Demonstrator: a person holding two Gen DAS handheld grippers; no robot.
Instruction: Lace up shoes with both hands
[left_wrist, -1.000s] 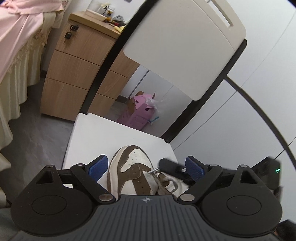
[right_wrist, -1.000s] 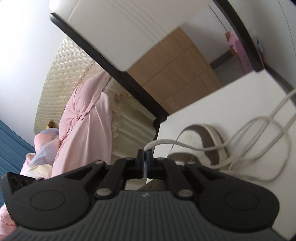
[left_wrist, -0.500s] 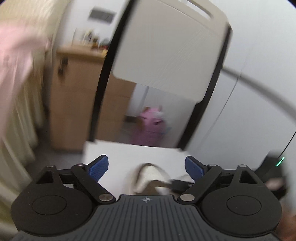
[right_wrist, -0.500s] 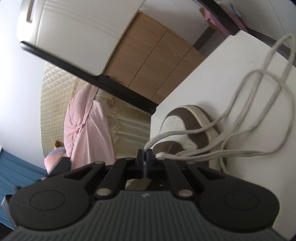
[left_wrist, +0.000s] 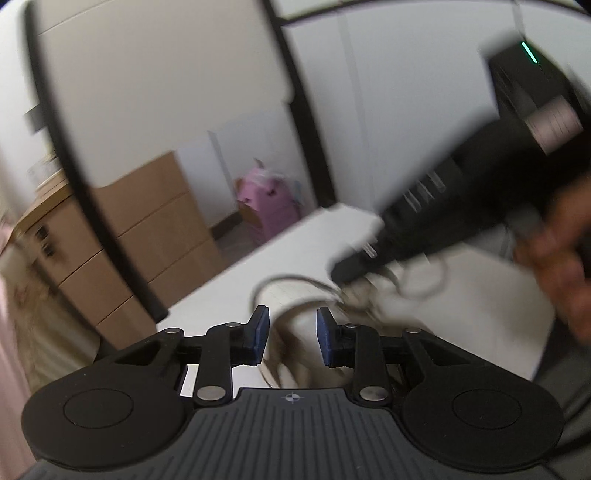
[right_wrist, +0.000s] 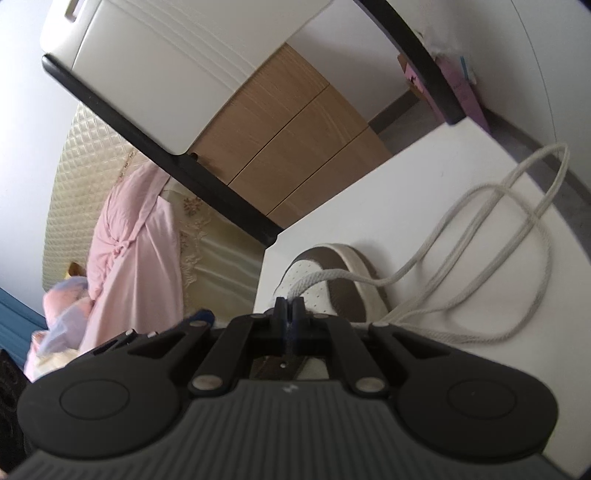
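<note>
Shoe sits on the white table, toe pointing away. Right gripper is pinched on the lace just above it. Left gripper is closing, nothing clearly between its pads; shoe directly ahead, blurred.

White table; brown-and-white shoe on it; lace looped alongside.

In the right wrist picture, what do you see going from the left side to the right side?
Pink draped cloth → light wooden drawer cabinet → brown and white sneaker → loops of cream shoelace lying on the white table.
</note>
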